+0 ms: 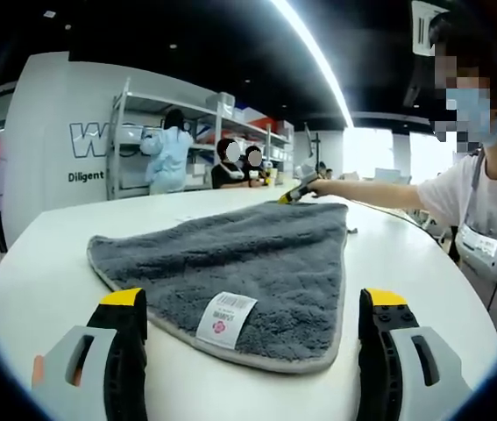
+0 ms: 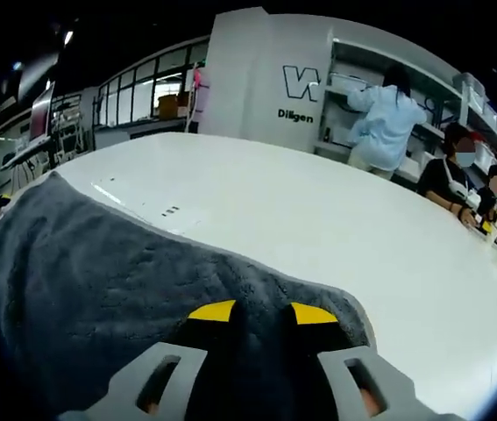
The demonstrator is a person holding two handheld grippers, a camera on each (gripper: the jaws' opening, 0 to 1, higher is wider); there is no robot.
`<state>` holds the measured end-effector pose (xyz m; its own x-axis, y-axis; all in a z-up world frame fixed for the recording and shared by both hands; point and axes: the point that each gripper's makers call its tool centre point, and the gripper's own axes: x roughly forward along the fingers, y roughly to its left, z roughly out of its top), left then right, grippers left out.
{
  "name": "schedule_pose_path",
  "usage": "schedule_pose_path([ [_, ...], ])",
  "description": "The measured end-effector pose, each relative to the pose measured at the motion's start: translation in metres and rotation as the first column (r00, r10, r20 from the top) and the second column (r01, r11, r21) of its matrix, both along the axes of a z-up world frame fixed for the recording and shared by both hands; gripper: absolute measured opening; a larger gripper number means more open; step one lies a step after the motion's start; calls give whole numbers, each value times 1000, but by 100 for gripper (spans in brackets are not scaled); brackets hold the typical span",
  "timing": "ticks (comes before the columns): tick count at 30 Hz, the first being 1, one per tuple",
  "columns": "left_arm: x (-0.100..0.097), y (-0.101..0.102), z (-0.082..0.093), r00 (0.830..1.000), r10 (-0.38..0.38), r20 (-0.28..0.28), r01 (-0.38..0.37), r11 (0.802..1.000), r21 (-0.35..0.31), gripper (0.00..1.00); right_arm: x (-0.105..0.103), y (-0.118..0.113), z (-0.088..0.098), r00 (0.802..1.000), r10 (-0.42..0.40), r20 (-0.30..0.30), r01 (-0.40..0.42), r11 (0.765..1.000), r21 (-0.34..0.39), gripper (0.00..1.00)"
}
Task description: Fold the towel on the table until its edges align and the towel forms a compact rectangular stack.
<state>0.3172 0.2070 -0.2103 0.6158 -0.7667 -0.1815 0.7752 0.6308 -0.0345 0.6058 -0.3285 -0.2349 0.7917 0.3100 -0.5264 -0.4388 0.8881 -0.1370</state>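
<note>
The grey towel [image 1: 239,263] lies on the white bench [image 1: 46,281]. The left tongs [image 1: 252,307] stand released, straddling its near edge. The right tongs [image 2: 261,312] pinch the towel's far corner.

Grey towel [image 1: 257,263] (white label [image 1: 226,318], red mark) on white table [image 1: 46,289]; gripper [image 1: 252,307] tips yellow.

**Plush cloth on a smooth worktop**

The grey towel [image 1: 257,263] is thick, fuzzy, matt cloth with a stitched hem and a white paper-like label [image 1: 226,317]. The white worktop [image 2: 318,219] looks smooth, faintly glossy. Left claw [image 1: 257,320]: matt grey plastic, yellow tips.
</note>
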Motion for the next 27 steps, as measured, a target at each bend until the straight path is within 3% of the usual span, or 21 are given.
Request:
schedule_pose_path([
  [6,0,0,0,1000,-2,-1,2,1000,-4,99,11,-2,2,999,12,42,-10,999,-53,20],
  [13,0,1,0,1000,-3,-1,3,1000,-4,99,14,-1,2,999,1,48,3,997,-82,21],
  [18,0,0,0,1000,-2,-2,2,1000,-4,99,29,-5,2,998,-7,59,12,996,-90,23],
  [27,3,-4,0,1000,-3,-2,3,1000,-2,99,30,-11,2,998,-8,64,12,997,-71,24],
])
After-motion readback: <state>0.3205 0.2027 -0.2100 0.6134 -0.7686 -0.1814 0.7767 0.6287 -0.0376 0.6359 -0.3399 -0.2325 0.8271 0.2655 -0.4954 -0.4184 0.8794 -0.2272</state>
